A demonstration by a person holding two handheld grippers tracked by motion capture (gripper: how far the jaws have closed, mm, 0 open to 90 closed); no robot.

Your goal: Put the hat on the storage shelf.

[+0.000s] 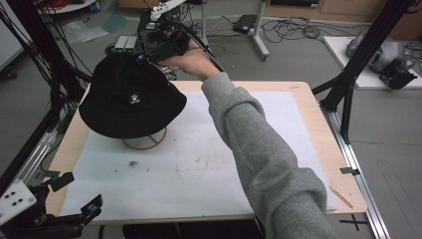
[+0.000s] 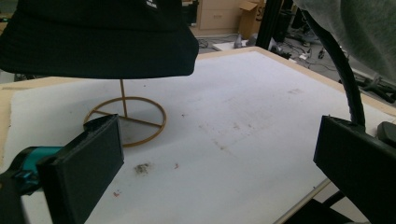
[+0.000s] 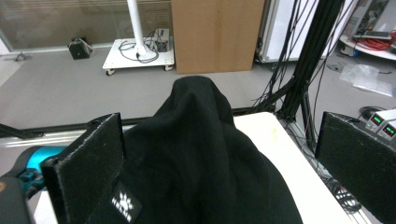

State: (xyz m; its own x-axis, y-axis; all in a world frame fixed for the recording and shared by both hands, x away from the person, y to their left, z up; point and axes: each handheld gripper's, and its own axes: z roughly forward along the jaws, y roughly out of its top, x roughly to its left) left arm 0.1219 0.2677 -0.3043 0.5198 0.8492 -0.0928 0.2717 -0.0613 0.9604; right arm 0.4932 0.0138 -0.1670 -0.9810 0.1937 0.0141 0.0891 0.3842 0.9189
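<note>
A white mat (image 1: 209,164) covers the wooden table (image 1: 303,92) in a cable-strewn lab. At the far left, a black bucket hat (image 1: 130,97) sits on a thin gold wire stand (image 1: 145,142), likely to keep its shape. The right gripper (image 1: 161,40) hovers at its crown, jaws wide around nothing. The left gripper (image 1: 74,196) waits near-left, also wide. Its view reveals the stand's post and ring; the right gripper view shows the crown's peak.

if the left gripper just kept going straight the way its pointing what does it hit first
Probably the gold wire stand under the black bucket hat. The left gripper is open and aims across the white mat toward the stand's ring base; the hat's brim hangs above that line. Depth is hard to judge.
</note>
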